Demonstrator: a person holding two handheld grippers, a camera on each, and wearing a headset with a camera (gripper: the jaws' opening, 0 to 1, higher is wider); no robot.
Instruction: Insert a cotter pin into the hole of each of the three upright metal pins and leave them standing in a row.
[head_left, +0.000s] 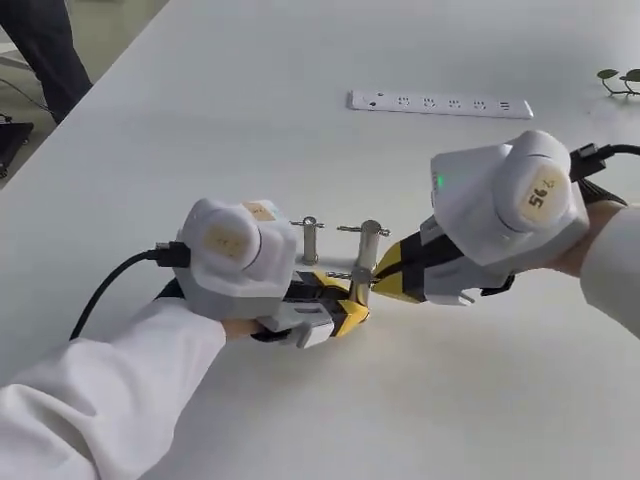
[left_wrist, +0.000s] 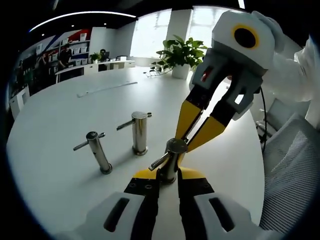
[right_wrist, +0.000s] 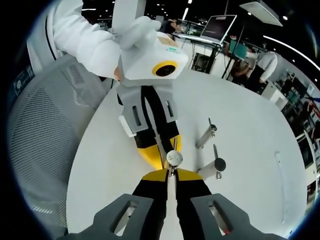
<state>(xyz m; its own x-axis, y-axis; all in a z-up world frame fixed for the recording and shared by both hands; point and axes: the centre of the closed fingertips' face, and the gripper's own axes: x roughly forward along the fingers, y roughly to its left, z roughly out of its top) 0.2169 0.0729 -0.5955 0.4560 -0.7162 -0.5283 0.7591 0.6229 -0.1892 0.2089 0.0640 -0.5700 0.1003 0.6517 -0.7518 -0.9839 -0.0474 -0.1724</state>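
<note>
Status: 2 of 3 done. Far pin (left_wrist: 98, 152) and mid pin (left_wrist: 139, 132) stand free on table (left_wrist: 60, 115), each w/ a cotter through the head.

Third pin (left_wrist: 172, 159) is upright, nearest in the row. Left gripper (left_wrist: 167, 176) clamps it low on the shank. Right gripper (right_wrist: 171, 175) has jaws pinched together at the pin head, apparently on third cotter (left_wrist: 159, 161), which pokes out the opposite side.

Remaining: seat cotter, release both, check row.

Unclear: cotter's gripped end is hidden by jaw tips, and insertion depth can't be judged.

metal pins (left_wrist: 139, 131) 3 | cotter pins (left_wrist: 125, 124) 3 | power strip (head_left: 440, 104) 1
</note>
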